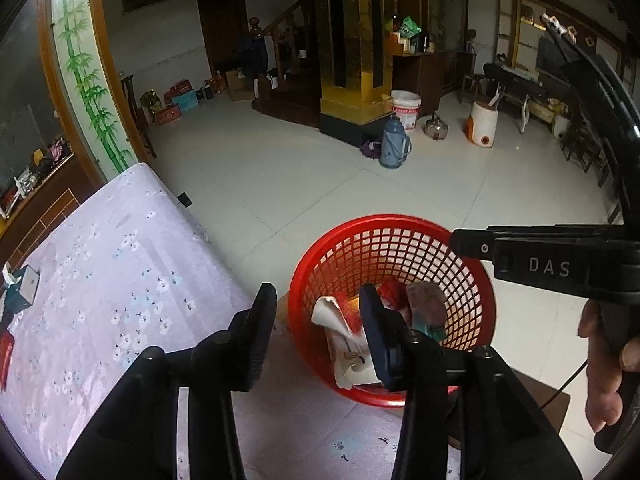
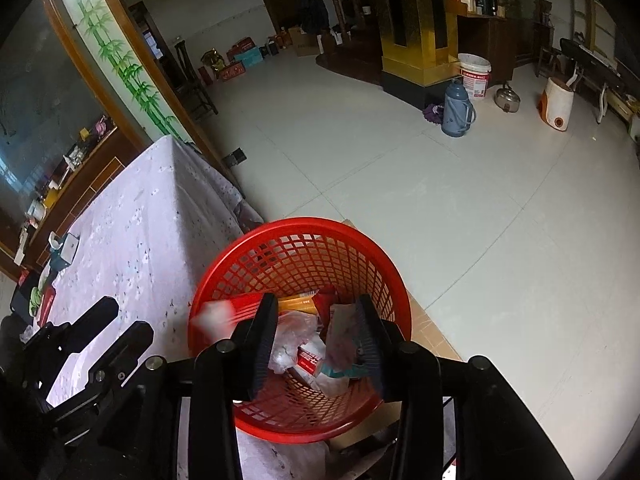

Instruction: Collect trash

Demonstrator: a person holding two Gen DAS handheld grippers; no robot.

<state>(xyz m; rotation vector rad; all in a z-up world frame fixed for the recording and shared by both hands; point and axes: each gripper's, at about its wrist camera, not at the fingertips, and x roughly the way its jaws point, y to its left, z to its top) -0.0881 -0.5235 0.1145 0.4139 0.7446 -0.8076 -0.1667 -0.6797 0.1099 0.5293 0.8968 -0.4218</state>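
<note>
A red mesh basket (image 1: 472, 280) (image 2: 372, 276) stands on a brown box just off the table's edge. It holds wrappers, white paper (image 1: 340, 344) and a red and white carton (image 2: 310, 360). A red and white packet (image 2: 216, 316) shows blurred at the basket's left rim. My left gripper (image 1: 316, 320) is open above the near rim with nothing between its fingers. My right gripper (image 2: 316, 320) is open over the basket's inside, also holding nothing. In the left wrist view, the right gripper's black body (image 1: 548, 268) reaches over the basket from the right, held by a hand (image 1: 608, 360).
The table wears a lilac floral cloth (image 1: 120, 264) (image 2: 152, 220). A tissue box (image 1: 24, 288) (image 2: 64, 252) and small red and green items (image 2: 40, 300) lie at its far left. Beyond is pale tiled floor with a blue thermos (image 1: 394, 144), a white bucket (image 1: 406, 108) and a gold pillar (image 1: 356, 40).
</note>
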